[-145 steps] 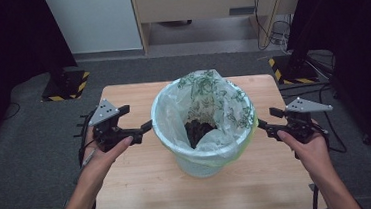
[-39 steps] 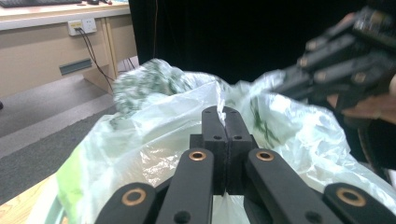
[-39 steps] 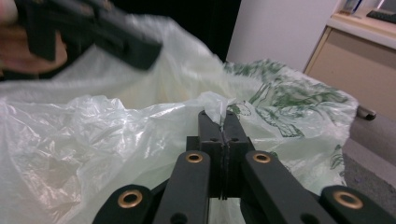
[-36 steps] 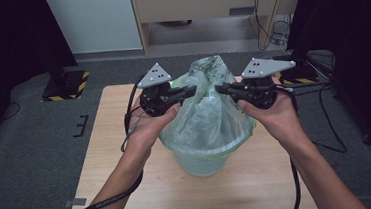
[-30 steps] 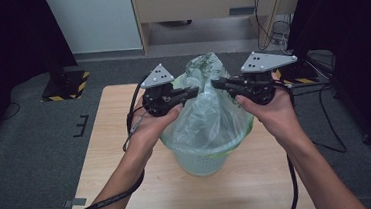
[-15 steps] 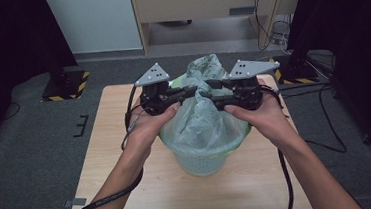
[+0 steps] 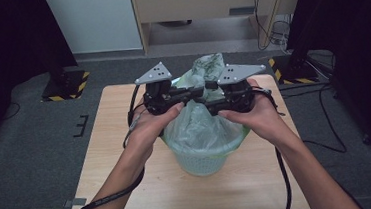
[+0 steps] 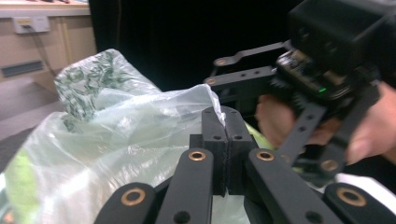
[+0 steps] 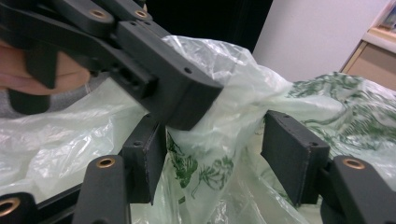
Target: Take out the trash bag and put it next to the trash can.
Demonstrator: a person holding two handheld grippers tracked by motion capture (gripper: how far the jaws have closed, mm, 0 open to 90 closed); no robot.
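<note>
Bag (image 7: 202, 123) sits in bin (image 7: 208, 158), desk (image 7: 111, 140) centre; top already gathered into neck. Left gripper (image 8: 226, 140) clamped on neck. Right gripper (image 9: 212, 156) jaws just opening, bag between, pads clear. Tying and lifting out left.

1. The left gripper (image 8: 225, 156) rises from the bottom, its two black jaws pressed together on a fold of thin plastic bag (image 8: 116, 140).
2. The translucent pale-green bag, printed with dark green leaves, bulges to the left.
3. At the right, a hand (image 8: 327, 126) holds the right gripper (image 8: 261, 79), just beyond the bag.
</note>
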